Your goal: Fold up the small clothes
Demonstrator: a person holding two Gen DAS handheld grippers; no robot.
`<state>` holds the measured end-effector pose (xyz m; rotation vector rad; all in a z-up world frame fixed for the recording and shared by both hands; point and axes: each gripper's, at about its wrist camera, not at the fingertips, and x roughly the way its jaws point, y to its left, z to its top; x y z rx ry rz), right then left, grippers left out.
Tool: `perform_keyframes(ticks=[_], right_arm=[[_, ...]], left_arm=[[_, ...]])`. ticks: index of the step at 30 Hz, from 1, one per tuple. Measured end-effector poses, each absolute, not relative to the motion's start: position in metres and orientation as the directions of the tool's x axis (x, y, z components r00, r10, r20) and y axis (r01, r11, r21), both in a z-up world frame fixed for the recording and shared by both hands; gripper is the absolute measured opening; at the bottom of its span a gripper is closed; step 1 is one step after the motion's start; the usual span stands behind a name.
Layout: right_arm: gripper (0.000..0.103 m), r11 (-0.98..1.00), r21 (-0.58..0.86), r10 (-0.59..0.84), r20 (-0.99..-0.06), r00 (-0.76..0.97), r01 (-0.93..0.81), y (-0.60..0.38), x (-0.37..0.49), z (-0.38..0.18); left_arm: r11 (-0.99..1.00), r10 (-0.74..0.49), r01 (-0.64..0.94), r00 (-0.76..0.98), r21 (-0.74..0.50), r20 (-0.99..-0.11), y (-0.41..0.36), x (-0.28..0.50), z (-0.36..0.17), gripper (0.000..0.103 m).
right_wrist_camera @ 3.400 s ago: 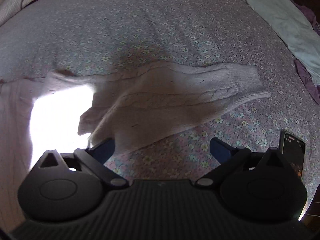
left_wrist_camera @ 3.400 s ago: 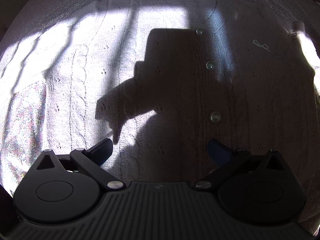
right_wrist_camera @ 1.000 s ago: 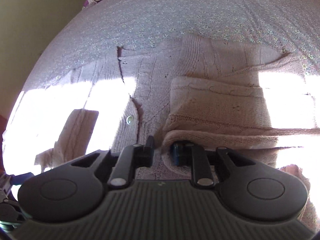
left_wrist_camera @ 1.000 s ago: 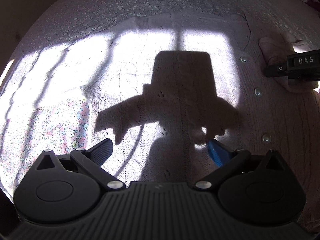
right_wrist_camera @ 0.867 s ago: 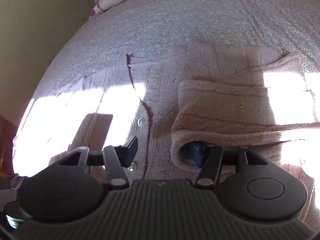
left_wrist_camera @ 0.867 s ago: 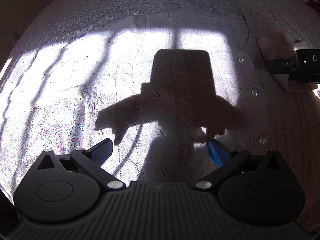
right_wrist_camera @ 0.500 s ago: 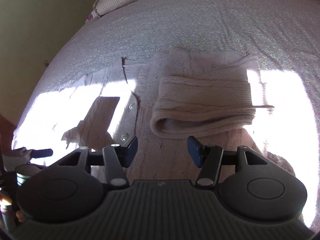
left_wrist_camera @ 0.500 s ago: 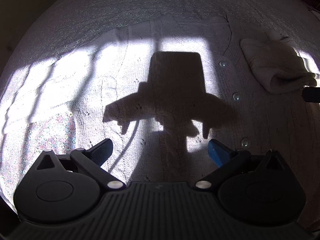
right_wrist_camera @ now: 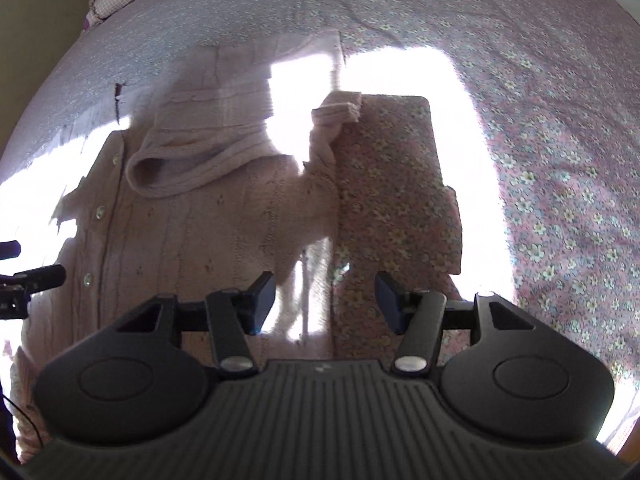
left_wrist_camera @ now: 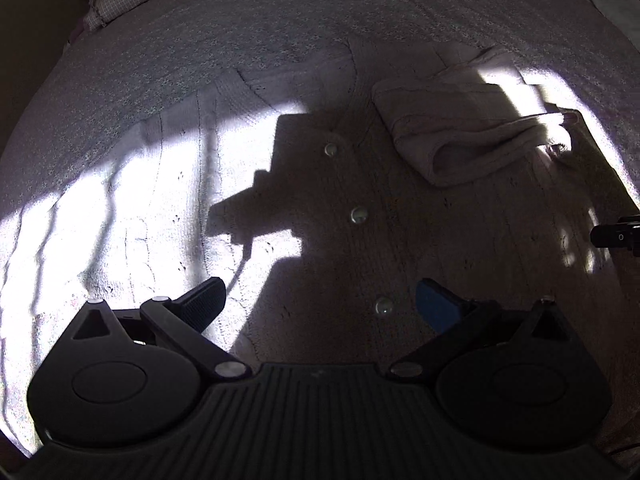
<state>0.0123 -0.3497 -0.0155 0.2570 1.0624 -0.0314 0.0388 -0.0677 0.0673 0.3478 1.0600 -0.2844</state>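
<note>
Cardigan (right_wrist_camera: 192, 216) beyond empty fingers (right_wrist_camera: 262, 300)

free: flowered bedspread (right_wrist_camera: 560, 160) right of cardigan (right_wrist_camera: 192, 240) | obstacle: folded sleeve (right_wrist_camera: 192, 160) raised on cardigan

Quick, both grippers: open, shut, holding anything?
Left gripper: open, empty, above the cardigan.
Right gripper: open, empty.

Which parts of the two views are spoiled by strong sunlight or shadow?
Left wrist view: the cardigan is mostly dark, crossed by a hard tool shadow. Right wrist view: sunlight blows out a patch of the bedspread; fisheye bends the edges.
</note>
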Motion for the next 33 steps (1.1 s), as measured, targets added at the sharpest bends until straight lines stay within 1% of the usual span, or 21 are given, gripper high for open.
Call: perform_keyframes(ticks=[2, 6, 8, 10, 11, 14, 16, 18, 25, 29, 33], right_arm=[[0.058, 0.965, 0.2, 0.097, -0.876, 0.473, 0.172, -0.357, 0.009, -0.019], [0.058, 0.962, 0.199, 0.083, -0.866, 0.493, 0.188, -0.369, 0.002, -0.019], [0.058, 0.963, 0.188, 0.067, -0.862, 0.503, 0.194, -0.372, 0.0, -0.02], [0.058, 0.962, 0.193, 0.071, -0.86, 0.505, 0.194, -0.374, 0.002, -0.021], [0.058, 0.96, 0.199, 0.076, -0.86, 0.505, 0.195, -0.375, 0.003, -0.022], [0.058, 0.956, 0.21, 0.08, -0.858, 0.507, 0.205, -0.375, 0.007, -0.026], [0.058, 0.955, 0.219, 0.09, -0.853, 0.514, 0.198, -0.375, 0.008, -0.026], [0.058, 0.953, 0.228, 0.095, -0.849, 0.52, 0.199, -0.376, 0.007, -0.025], [0.057, 0.941, 0.24, 0.077, -0.837, 0.542, 0.237, -0.385, 0.0, -0.023], [0.057, 0.932, 0.265, 0.088, -0.827, 0.556, 0.246, -0.387, -0.004, -0.024], [0.057, 0.925, 0.286, 0.102, -0.819, 0.564, 0.249, -0.389, -0.002, -0.029]], left_arm=[[0.891, -0.071, 0.427, 0.468, 0.155, -0.881, -0.085, 0.039, 0.067, 0.103], [0.847, -0.091, 0.492, 0.503, 0.199, -0.859, -0.12, 0.041, 0.066, 0.103], [0.837, -0.112, 0.511, 0.508, 0.195, -0.854, -0.138, 0.043, 0.067, 0.098], [0.834, -0.129, 0.521, 0.505, 0.182, -0.853, -0.155, 0.052, 0.067, 0.095], [0.834, -0.135, 0.523, 0.502, 0.176, -0.854, -0.163, 0.057, 0.067, 0.093], [0.835, -0.169, 0.533, 0.482, 0.135, -0.86, -0.184, 0.073, 0.067, 0.087], [0.831, -0.203, 0.546, 0.473, 0.105, -0.858, -0.197, 0.08, 0.069, 0.087], [0.815, -0.229, 0.57, 0.484, 0.106, -0.845, -0.215, 0.081, 0.07, 0.087], [0.735, -0.276, 0.649, 0.549, 0.195, -0.789, -0.285, 0.074, 0.053, 0.087], [0.689, -0.302, 0.688, 0.556, 0.226, -0.774, -0.303, 0.071, 0.035, 0.087], [0.67, -0.302, 0.697, 0.568, 0.254, -0.766, -0.312, 0.073, 0.018, 0.088]])
